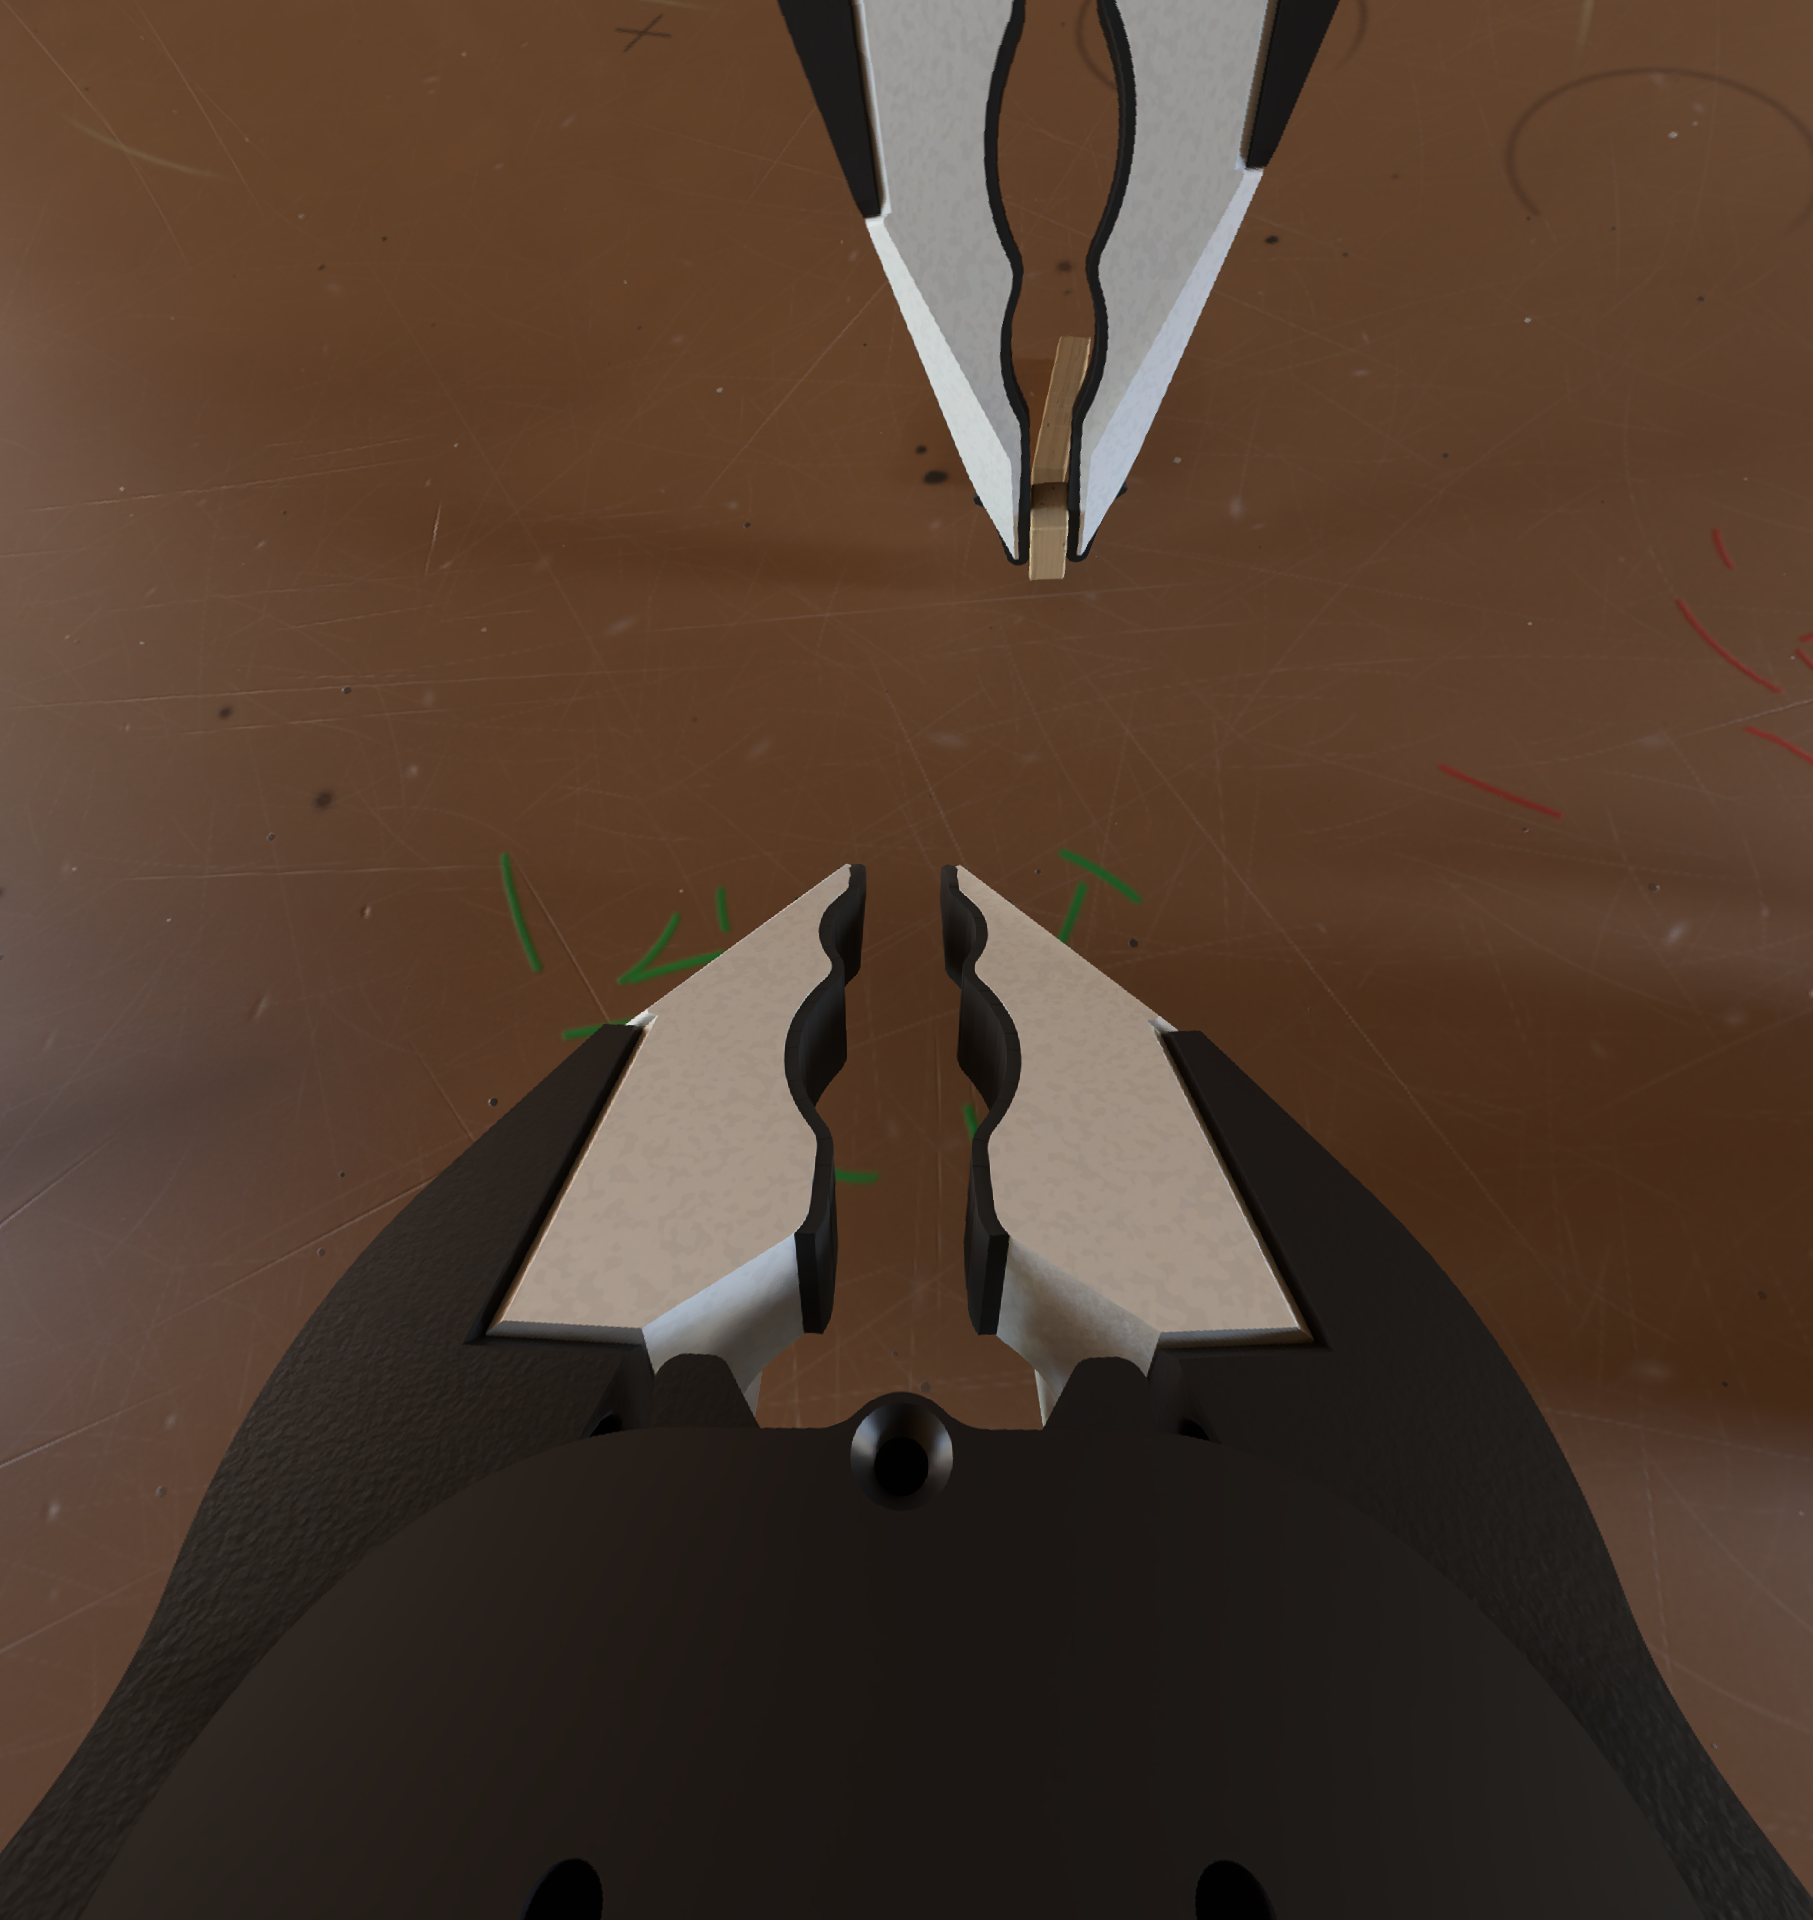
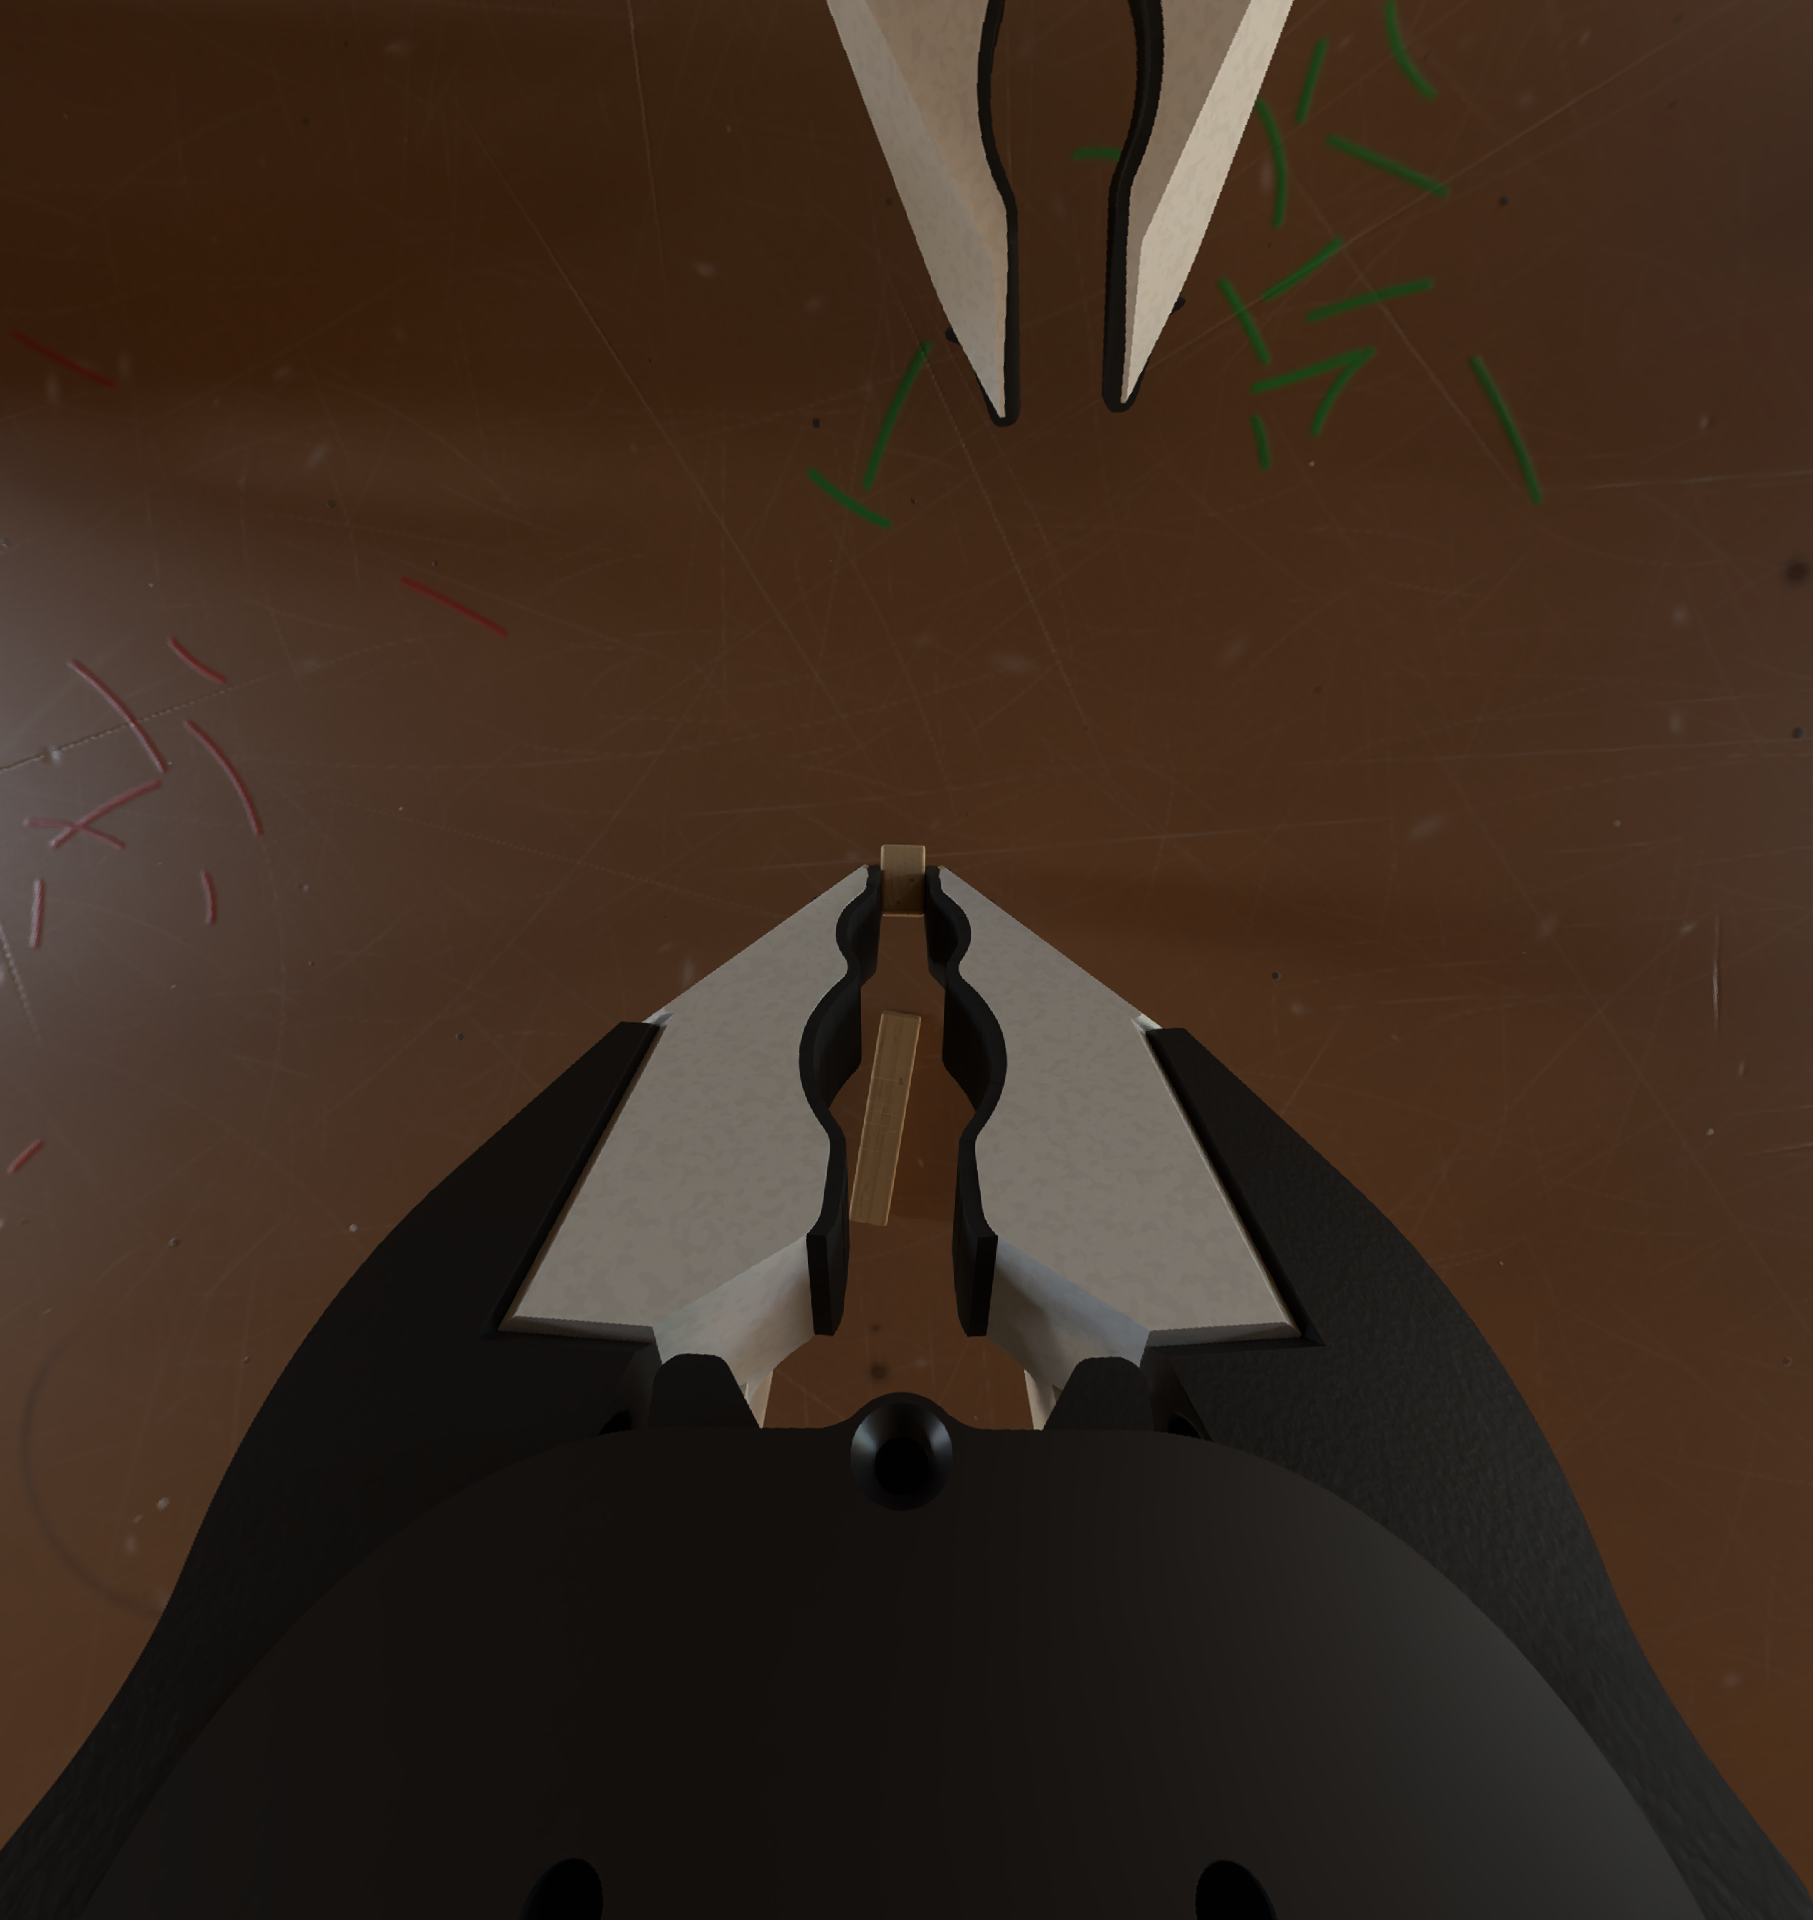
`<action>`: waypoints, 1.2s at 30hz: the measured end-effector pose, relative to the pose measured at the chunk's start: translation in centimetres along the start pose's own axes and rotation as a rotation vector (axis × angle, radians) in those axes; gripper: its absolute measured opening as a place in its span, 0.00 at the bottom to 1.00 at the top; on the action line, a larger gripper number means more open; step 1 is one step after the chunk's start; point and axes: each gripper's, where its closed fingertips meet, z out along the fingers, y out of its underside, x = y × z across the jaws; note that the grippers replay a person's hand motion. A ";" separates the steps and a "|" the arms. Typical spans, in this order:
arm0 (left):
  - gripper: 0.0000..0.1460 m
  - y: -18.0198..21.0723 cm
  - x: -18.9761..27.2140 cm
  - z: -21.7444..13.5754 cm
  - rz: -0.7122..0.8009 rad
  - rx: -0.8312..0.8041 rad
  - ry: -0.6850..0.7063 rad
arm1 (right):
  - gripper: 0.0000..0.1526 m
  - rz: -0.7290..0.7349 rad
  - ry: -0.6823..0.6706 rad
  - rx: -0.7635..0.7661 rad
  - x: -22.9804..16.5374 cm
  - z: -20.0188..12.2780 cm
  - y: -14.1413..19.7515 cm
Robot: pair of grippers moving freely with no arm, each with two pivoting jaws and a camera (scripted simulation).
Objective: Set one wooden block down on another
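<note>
On the brown surface point(image 1: 362, 623), entries left to right:

Left gripper point(image 1: 902, 883): jaws stand a narrow gap apart with nothing between them; it hangs over green scribbles point(image 1: 663, 961) and faces the other gripper across bare surface.

Gap between grippers: well apart; no block lies here.

Right gripper point(image 2: 904, 883): jaws closed on a small wooden block point(image 2: 903, 878), pinched at the very tips, with its end poking just past them.

Second wooden block point(image 2: 886, 1117): a long, thin piece seen between the right fingers point(image 2: 736, 1101), farther back and slightly tilted. It seems to lie on the surface below; contact with the held block cannot be told.

Red marks point(image 1: 1499, 790): off to the side, unrelated.

Progress: pick-up done, one block gripped. Judged unfinished, since the held block is not yet released on the lower one.

Remaining: align over the lower block, set down, open the jaws, withdraw.
</note>
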 end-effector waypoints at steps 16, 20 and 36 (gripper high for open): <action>0.15 -0.6 -0.6 -0.7 -0.050 0.056 -0.004 | 0.05 0.018 0.117 0.039 -0.4 -0.4 0.5; 0.18 -0.8 -0.8 -0.9 -0.071 0.079 0.001 | 0.05 0.036 0.134 0.048 -0.6 -1.1 1.7; 0.22 -6.2 -2.1 -0.2 -0.160 0.208 -0.083 | 0.10 0.057 0.132 0.111 0.1 -2.6 3.4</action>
